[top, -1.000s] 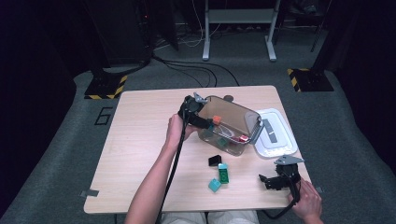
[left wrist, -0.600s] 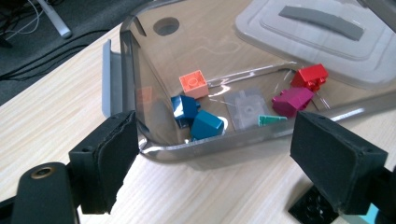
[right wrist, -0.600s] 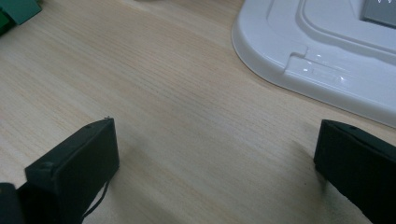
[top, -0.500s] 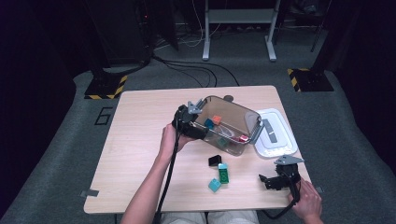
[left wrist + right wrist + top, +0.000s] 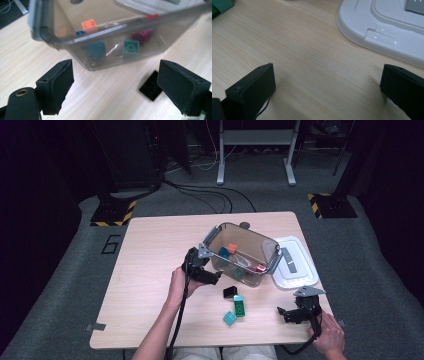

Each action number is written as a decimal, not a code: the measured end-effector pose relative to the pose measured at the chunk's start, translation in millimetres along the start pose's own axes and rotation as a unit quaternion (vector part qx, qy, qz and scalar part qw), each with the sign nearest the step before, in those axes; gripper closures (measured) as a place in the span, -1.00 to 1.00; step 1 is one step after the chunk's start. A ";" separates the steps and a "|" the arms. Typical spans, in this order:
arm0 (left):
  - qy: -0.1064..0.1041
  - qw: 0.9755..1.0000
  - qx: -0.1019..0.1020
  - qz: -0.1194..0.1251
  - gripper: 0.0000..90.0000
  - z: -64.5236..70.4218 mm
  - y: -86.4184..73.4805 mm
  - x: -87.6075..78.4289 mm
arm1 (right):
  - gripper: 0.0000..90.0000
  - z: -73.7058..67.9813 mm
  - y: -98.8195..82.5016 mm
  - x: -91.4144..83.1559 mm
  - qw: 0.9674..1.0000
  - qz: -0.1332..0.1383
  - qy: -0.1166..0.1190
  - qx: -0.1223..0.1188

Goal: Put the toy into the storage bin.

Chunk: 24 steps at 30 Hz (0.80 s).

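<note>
Left gripper (image 5: pixel 216 279) released, jaws just been opening, nothing between; black brick (image 5: pixel 151 85) at 4 o'clock, next for clear bin (image 5: pixel 242 254). Right gripper (image 5: pixel 286 313) released, parked beside lid (image 5: pixel 387 32).

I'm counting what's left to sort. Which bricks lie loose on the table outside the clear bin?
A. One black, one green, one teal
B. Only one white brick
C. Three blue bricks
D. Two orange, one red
A: a black brick, a green brick and a teal brick lie on the table in front of the clear bin.
</note>
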State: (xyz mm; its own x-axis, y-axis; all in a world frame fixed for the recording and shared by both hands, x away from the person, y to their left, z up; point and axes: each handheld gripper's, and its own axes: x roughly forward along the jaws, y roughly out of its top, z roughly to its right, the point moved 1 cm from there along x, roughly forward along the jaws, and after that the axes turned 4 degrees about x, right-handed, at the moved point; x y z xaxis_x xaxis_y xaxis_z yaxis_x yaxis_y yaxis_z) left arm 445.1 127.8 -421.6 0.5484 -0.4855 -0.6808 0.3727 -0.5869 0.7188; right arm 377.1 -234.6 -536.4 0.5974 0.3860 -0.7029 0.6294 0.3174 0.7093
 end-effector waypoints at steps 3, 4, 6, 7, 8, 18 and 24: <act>-0.005 1.000 0.002 -0.004 -0.70 6.7 -7.1 0.7 | -1.00 0.0 0.0 0.0 1.000 0.000 0.000 0.000; -0.008 1.000 0.002 -0.004 -0.70 8.7 -9.3 1.1 | -1.00 0.0 0.0 0.0 1.000 0.000 0.000 0.000; -0.011 1.000 0.003 -0.004 -0.70 12.9 -13.8 2.1 | -1.00 0.0 0.0 0.0 1.000 0.000 0.000 0.000; -0.013 1.000 -0.001 -0.002 -0.71 15.7 -16.1 2.7 | -1.00 0.0 0.0 0.0 1.000 0.000 0.000 0.000; -0.014 1.000 -0.001 -0.003 -0.71 18.0 -18.4 3.3 | -1.00 0.0 0.0 0.0 1.000 0.000 0.000 0.000; -0.042 0.999 0.004 -0.018 -0.73 43.8 -38.6 12.7 | -1.00 0.0 0.0 0.0 1.000 0.000 0.000 0.000; -0.061 0.998 0.005 -0.030 -0.75 56.3 -48.9 19.4 | -1.00 0.0 0.0 0.0 1.000 0.000 0.000 0.000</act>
State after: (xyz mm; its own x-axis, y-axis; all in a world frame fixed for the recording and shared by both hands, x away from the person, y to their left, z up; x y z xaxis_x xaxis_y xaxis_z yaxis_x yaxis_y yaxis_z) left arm 395.4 110.6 -477.9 0.4305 -0.5245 -0.7346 0.3943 -0.6228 0.6758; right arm 377.0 -234.5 -536.4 0.5974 0.3858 -0.7030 0.6297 0.3172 0.7092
